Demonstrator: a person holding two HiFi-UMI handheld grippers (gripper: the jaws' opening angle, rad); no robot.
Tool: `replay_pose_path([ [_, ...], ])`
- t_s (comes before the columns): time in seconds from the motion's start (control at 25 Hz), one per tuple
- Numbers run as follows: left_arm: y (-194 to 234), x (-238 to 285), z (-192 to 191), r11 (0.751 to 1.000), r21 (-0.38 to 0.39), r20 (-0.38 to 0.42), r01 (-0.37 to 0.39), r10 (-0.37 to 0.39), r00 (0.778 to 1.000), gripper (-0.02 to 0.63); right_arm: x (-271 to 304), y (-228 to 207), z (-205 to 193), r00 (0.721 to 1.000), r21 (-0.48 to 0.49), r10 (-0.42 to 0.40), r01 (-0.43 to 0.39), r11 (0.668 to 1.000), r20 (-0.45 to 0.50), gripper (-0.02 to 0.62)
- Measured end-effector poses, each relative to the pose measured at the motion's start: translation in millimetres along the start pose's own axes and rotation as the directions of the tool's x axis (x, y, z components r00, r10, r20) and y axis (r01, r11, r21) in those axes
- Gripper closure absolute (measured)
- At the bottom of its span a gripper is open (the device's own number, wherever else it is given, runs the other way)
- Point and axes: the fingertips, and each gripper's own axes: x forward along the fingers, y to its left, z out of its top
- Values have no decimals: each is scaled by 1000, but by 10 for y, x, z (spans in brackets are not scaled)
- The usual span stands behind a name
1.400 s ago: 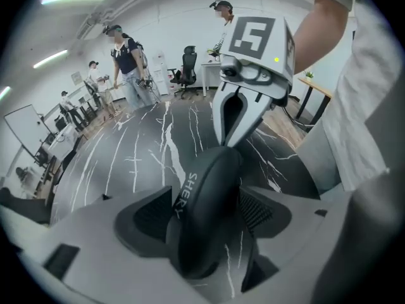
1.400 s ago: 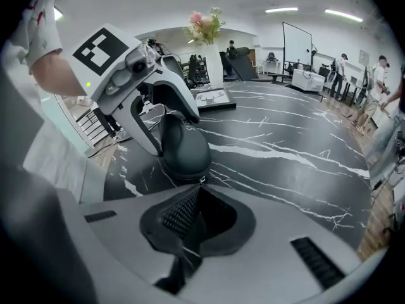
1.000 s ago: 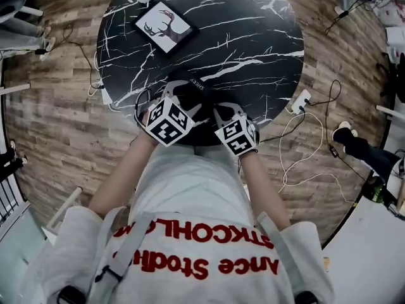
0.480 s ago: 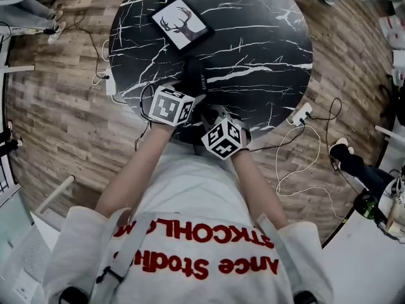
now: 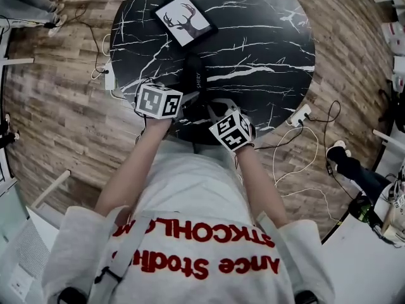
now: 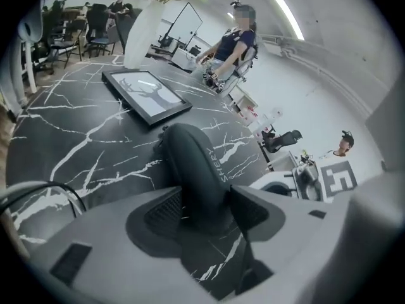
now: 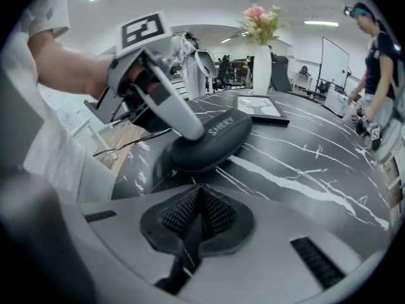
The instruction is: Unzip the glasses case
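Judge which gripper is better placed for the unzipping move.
Right, probably: the right gripper is shut, empty and facing the glasses case; the left gripper has just been closing its jaws on it.

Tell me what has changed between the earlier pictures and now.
The left hand-held gripper has rolled, and its jaws have just been closing on the near end of the glasses case, which is held between them. The right hand-held gripper stays shut and empty beside it. The case and the framed deer picture lie on the table as before.
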Motion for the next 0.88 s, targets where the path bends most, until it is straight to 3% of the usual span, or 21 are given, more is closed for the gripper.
replay_pose_path([
  [0.2, 5, -50, 1, 1000, 31, 2, 6, -6, 1000, 380, -69, -170, 10, 999, 4, 48, -47, 999, -26, 581],
  [0.4, 28, -42, 9, 999, -22, 20, 29, -29, 999, 380, 34, 245, 130, 987, 164, 157, -157, 974, 14, 553],
  [0.48, 40, -36, 5, 998, -48, 22, 34, -33, 999, 380, 124, 333, 140, 992, 173, 126, -125, 977, 4, 478],
  [0.6, 57, -9, -6, 987, -144, 38, 67, -62, 997, 380, 205, 316, 134, 999, 183, 19, -12, 983, -36, 434],
  [0.72, 50, 18, -2, 972, -216, 55, 94, -84, 995, 380, 241, 227, 136, 996, 207, -80, 88, 974, -47, 436],
  [0.88, 51, 31, 8, 970, -221, 64, 96, -84, 994, 380, 264, 178, 105, 989, 189, -141, 146, 971, -40, 530],
])
